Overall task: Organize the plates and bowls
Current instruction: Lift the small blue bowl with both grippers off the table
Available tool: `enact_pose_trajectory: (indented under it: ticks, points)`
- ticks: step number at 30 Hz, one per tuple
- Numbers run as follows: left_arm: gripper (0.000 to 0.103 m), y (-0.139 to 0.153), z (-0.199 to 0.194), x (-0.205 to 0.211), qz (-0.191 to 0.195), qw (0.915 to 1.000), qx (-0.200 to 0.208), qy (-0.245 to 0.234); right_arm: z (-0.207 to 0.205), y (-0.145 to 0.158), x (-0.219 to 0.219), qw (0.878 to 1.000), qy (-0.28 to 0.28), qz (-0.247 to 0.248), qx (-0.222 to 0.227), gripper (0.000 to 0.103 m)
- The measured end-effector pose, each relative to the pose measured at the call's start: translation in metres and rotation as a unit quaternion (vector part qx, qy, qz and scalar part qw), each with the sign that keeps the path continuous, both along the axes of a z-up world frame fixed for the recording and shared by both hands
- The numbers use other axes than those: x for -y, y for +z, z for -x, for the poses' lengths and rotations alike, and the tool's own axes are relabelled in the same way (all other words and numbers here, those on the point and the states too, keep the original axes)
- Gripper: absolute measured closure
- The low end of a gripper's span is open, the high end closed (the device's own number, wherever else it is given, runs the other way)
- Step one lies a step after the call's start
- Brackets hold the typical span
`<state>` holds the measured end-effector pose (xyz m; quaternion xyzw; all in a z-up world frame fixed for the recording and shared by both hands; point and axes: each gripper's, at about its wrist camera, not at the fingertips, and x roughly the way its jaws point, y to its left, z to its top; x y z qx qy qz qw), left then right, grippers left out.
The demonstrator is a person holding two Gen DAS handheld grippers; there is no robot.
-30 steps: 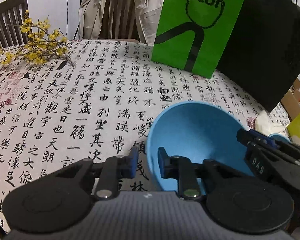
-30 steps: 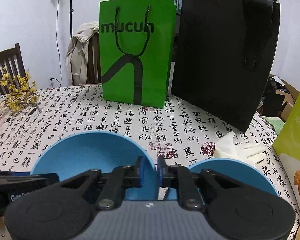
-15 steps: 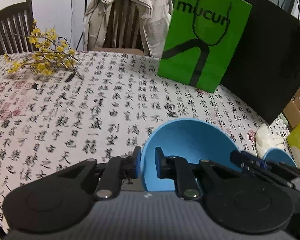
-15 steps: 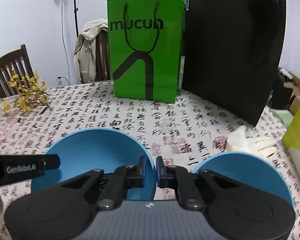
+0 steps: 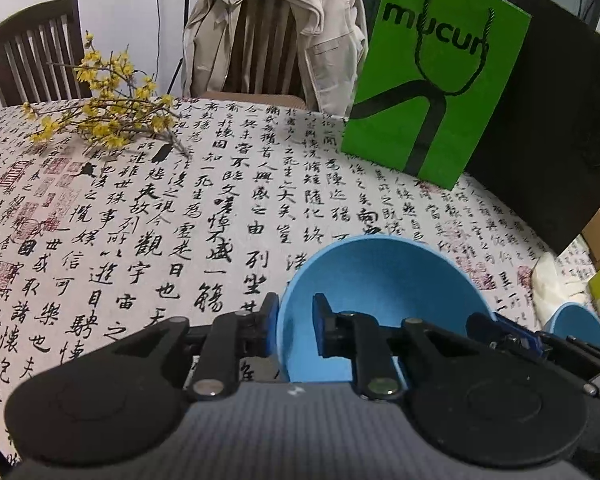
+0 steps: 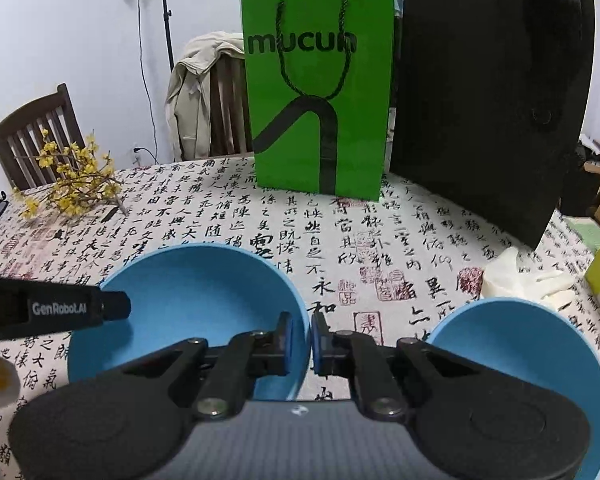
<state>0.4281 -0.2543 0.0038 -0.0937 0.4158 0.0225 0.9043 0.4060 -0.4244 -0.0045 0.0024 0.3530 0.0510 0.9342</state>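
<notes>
Left wrist view: big blue bowl [image 5: 380, 280] near the near edge of the table [image 5: 140, 240], tipped towards the camera. Straddled at its rim by the left gripper [image 5: 294, 322], which has just been opening: outer pad against the wall, inner pad standing clear, so loose about the rim rather than clamped. Pinched shut on the opposite rim by the right gripper [image 6: 300, 340]. Second blue bowl [image 6: 512, 344] close by on the right, towards the table's right edge, untouched.

Probably light, stiff plastic, smooth and matte; likely slippery under hard pads and prone to pivot when held at one point. Best taken at the thin rim, one pad inside and one outside, and kept fairly level. Little risk of breakage, more of slipping.

Underneath, a soft cloth printed with black calligraphy, liable to drag or wrinkle. At the far edge, a green paper bag [image 6: 320, 100] and a black bag [image 6: 480, 100], both upright. Near the far left corner, a yellow flower sprig [image 5: 108, 116]. Beyond, wooden chairs, one draped with a beige jacket [image 5: 268, 20].
</notes>
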Motion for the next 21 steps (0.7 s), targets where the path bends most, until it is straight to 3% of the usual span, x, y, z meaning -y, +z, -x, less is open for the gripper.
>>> enact_pose_trajectory:
  ticks: [2,5,11,13,16,19,21]
  points:
    - [0.071,-0.003,0.0,-0.002,0.001,1.0,-0.003,0.004,-0.003,-0.002,0.001,1.0,-0.005,-0.001,-0.004,0.092]
    - [0.062,-0.005,0.001,-0.007,-0.003,0.9999,-0.006,0.01,-0.005,-0.005,0.001,1.0,-0.003,-0.002,-0.014,0.091]
    - [0.06,-0.009,0.004,-0.008,-0.003,0.9999,-0.014,0.004,-0.005,-0.009,0.0,1.0,-0.008,0.002,-0.027,0.089]
    - [0.062,-0.01,0.006,-0.006,-0.008,0.9998,-0.016,-0.001,-0.006,-0.01,0.0,1.0,-0.009,0.001,-0.03,0.089]
    - [0.079,-0.01,0.008,-0.002,-0.004,0.9998,-0.018,-0.01,-0.007,-0.013,-0.003,0.999,-0.005,0.004,-0.035,0.089]
    - [0.089,-0.009,0.011,0.001,-0.006,0.9997,-0.014,-0.017,-0.007,-0.014,-0.004,0.999,-0.006,-0.002,-0.033,0.094]
    - [0.089,-0.007,0.013,0.001,-0.006,0.9998,-0.011,-0.016,-0.007,-0.013,-0.003,0.999,-0.013,-0.009,-0.028,0.095]
